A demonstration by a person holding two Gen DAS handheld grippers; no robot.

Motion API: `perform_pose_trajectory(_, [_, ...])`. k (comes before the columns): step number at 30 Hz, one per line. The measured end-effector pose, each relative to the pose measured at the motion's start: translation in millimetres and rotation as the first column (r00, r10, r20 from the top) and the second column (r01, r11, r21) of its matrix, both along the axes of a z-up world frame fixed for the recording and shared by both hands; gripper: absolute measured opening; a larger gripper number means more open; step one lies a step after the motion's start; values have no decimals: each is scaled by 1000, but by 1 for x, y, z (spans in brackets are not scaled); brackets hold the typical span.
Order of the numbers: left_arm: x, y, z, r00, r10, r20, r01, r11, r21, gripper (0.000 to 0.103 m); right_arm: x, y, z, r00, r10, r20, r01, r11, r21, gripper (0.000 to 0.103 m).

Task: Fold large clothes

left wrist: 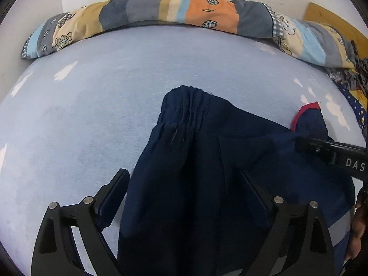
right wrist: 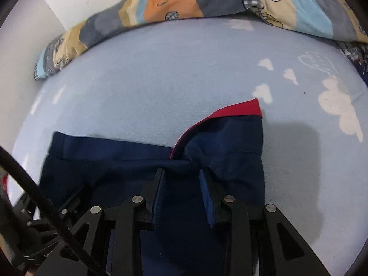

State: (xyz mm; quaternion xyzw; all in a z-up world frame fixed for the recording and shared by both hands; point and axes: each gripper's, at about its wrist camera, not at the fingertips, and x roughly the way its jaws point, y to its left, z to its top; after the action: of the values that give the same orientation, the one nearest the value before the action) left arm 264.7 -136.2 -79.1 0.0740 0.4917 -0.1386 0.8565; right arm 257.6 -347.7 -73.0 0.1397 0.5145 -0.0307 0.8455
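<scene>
My right gripper (right wrist: 182, 172) pinches a bunched fold of the navy cloth garment with red trim (right wrist: 218, 142); my left gripper (left wrist: 184, 179) stands spread around it, lower centre. Beyond, pale blue bed sheet (left wrist: 115, 92), patchwork quilt (left wrist: 161, 9) along the top.

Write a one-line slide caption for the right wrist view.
Right gripper pinches a bunched fold of the navy garment, red trim showing, over the light blue bedsheet.
</scene>
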Motion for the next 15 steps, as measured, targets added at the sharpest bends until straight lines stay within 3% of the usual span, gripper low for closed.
perform_pose_trajectory(3, [-2, 2, 8, 1000, -3, -4, 3, 1000, -14, 93, 1, 1, 12, 1000, 3, -1, -3, 1000, -4, 34])
perform_pose_trajectory(5, [-13, 10, 20, 1000, -16, 3, 16, 999, -33, 93, -19, 2, 38, 999, 3, 53, -4, 1000, 11, 34])
perform_pose_trajectory(7, [-30, 19, 36, 999, -35, 29, 36, 999, -37, 93, -41, 8, 60, 996, 21, 88, -19, 999, -31, 34])
perform_pose_trajectory(9, [-52, 26, 51, 997, -55, 45, 57, 997, -45, 93, -74, 14, 78, 993, 25, 115, -21, 999, -32, 42])
perform_pose_trajectory(15, [-132, 42, 59, 995, -94, 28, 95, 993, -64, 93, -168, 41, 79, 996, 20, 91, -19, 1000, -11, 44])
